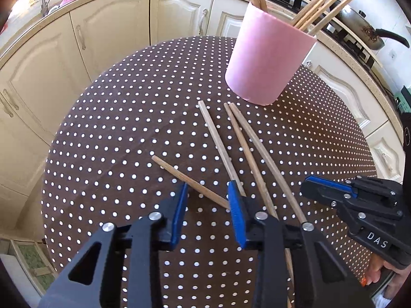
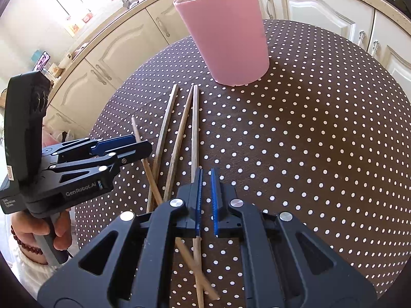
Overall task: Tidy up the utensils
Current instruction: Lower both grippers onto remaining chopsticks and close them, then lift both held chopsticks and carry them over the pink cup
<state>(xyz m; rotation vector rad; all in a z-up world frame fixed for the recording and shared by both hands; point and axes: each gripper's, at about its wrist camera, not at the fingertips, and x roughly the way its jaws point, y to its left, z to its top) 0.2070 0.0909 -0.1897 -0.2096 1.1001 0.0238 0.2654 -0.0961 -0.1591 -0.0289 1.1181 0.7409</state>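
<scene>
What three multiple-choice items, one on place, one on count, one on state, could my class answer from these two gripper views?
1. Where does the pink cup stand?
A. On the dotted tablecloth
B. On the kitchen counter
C. On the floor

2. How many chopsticks lie loose on the cloth?
A. Two
B. Four
C. Seven

3. In what state is the left gripper?
A. Shut on a spoon
B. Holding the cup
C. Open, one chopstick passing between its fingers

Answers:
1. A: the cup's base rests on the brown cloth with white dots, beyond the far ends of the sticks.
2. B: four separate wooden sticks show on the cloth in both views; others stand in the cup.
3. C: a wide gap shows between the blue pads, and nothing is clamped.
</scene>
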